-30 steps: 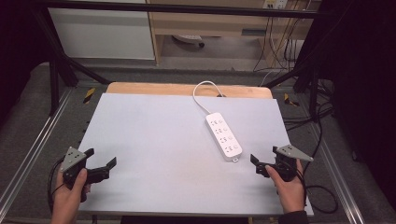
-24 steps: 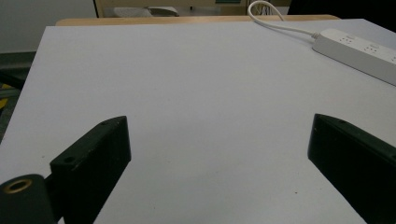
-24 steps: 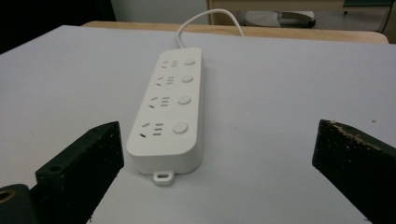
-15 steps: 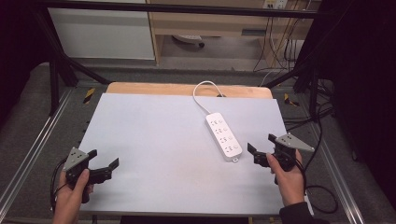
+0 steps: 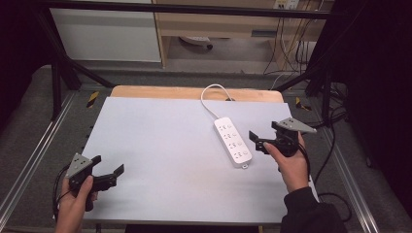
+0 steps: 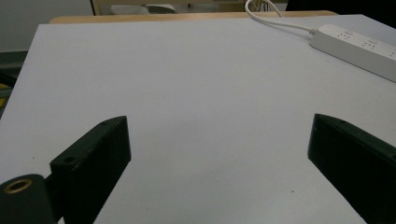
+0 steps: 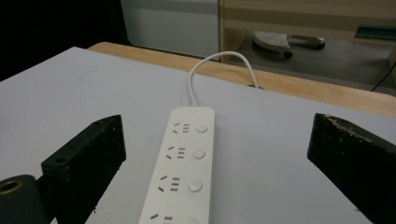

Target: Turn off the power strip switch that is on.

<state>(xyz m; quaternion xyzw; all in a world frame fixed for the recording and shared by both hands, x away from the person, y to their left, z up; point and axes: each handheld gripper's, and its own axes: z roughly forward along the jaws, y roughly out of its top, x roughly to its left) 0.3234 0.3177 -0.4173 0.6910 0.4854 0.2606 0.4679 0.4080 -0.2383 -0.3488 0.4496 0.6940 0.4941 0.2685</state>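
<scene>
- Two grippers, both with jaws spread and empty: the right gripper (image 5: 266,140) hovers just beside the white power strip (image 5: 232,141), lined up along it — apparently to reach it.
- The left gripper (image 5: 108,174) waits well apart near the table's (image 5: 160,126) front-left corner.
- The strip's cord (image 5: 212,99) loops off the far edge.

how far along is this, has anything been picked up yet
Done: nothing visibly; the power strip lies flat on the white table, its cable looping off the far edge.
In hand: the right gripper hovers beside the strip, jaws wide open around it in its own view.
Left: any grasp at all; the left gripper is open over bare table.
</scene>
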